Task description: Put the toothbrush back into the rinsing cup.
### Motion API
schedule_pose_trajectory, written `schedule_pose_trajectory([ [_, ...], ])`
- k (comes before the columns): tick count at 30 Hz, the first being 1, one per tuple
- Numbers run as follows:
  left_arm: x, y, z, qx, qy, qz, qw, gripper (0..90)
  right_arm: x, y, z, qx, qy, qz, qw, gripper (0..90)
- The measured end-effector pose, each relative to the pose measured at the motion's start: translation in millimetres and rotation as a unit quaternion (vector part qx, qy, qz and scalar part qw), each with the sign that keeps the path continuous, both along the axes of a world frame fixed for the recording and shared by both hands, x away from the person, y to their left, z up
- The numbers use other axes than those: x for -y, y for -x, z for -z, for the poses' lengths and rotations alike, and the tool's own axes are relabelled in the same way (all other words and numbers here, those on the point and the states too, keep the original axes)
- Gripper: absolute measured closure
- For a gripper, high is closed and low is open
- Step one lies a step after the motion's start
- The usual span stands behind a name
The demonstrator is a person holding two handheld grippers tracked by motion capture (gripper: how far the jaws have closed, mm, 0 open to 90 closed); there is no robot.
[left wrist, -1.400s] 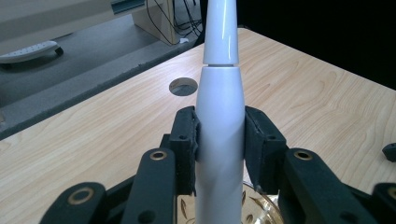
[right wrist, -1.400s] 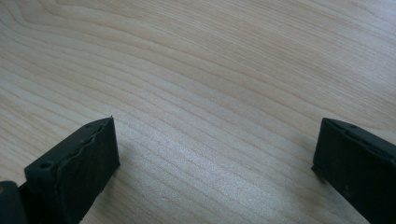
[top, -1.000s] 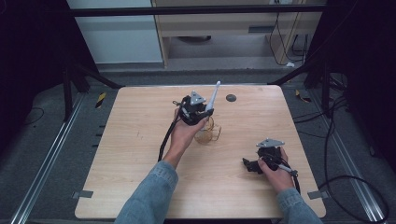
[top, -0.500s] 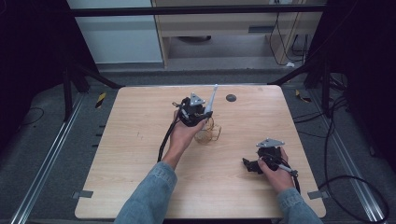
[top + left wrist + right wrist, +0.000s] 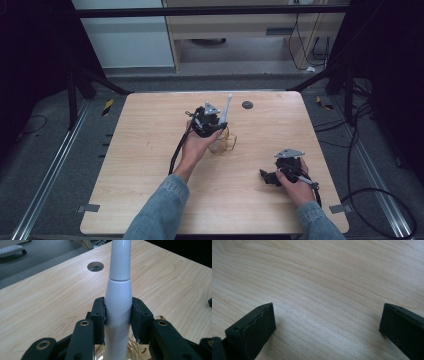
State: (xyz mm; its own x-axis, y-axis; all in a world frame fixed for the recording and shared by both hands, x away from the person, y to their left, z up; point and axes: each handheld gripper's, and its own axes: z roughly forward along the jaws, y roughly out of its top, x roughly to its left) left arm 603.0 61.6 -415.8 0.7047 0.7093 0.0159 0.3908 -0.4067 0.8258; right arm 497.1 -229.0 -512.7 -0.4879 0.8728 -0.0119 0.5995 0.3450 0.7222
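Nothing has shifted: your left gripper (image 5: 214, 121) stays clamped on the white wand (image 5: 118, 302) mid-frame; right gripper (image 5: 327, 322) gapes apart.

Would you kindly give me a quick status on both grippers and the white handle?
Left gripper shut on white handle, above glass mug. Right gripper open, nothing between its jaws, over table. Nothing in the way.

Blue denim sleeves (image 5: 160, 210), black claws (image 5: 117, 322), grey three-cornered plates, seemingly screwed

A white wand (image 5: 118, 302) sits between black claw pads above an amber glass mug (image 5: 223, 143) on pale wood-grain table (image 5: 150, 125).
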Motion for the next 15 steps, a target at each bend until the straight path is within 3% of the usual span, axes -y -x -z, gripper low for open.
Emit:
schedule_pose_trajectory([
  [15, 2.1, -1.8, 0.7, -0.004, 0.002, -0.001, 1.0000, 66.3, 0.0, 0.0, 0.0, 0.000, 0.000, 0.000, 1.0000, 0.4],
])
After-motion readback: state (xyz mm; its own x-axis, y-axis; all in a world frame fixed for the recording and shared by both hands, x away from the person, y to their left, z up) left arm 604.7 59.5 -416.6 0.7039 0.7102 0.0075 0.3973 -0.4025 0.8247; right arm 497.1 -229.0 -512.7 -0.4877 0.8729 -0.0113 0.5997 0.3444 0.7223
